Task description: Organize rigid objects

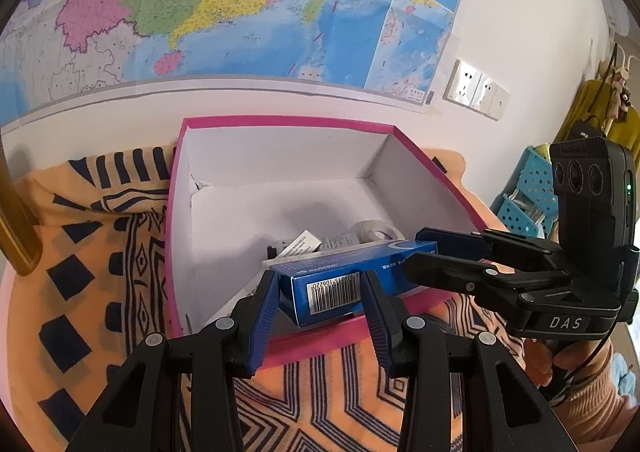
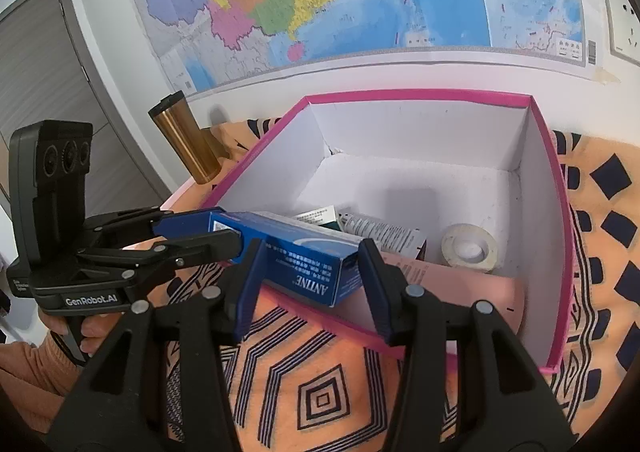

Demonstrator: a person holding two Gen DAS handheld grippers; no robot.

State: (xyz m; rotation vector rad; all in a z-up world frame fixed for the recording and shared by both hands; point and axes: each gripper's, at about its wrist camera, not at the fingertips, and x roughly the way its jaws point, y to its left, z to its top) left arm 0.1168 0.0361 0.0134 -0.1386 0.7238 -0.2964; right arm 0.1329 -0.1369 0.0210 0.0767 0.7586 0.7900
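Observation:
A long blue carton [image 1: 340,276] with a barcode end is held over the near rim of a pink box [image 1: 280,123] with a white inside. My left gripper [image 1: 320,312] is shut on its barcode end. My right gripper [image 2: 310,284] is shut on the other end [image 2: 304,264], marked ANTINE. Each gripper shows in the other's view: the right gripper [image 1: 420,256] from the left wrist, the left gripper [image 2: 216,236] from the right wrist. In the box lie a tape roll [image 2: 470,248], a white tube [image 2: 380,232] and small packets.
The pink box [image 2: 552,179] stands on an orange patterned cloth [image 2: 320,392] against a white wall with a map. A gold cylinder [image 2: 184,139] stands left of the box. A blue perforated basket [image 1: 528,191] is at the right.

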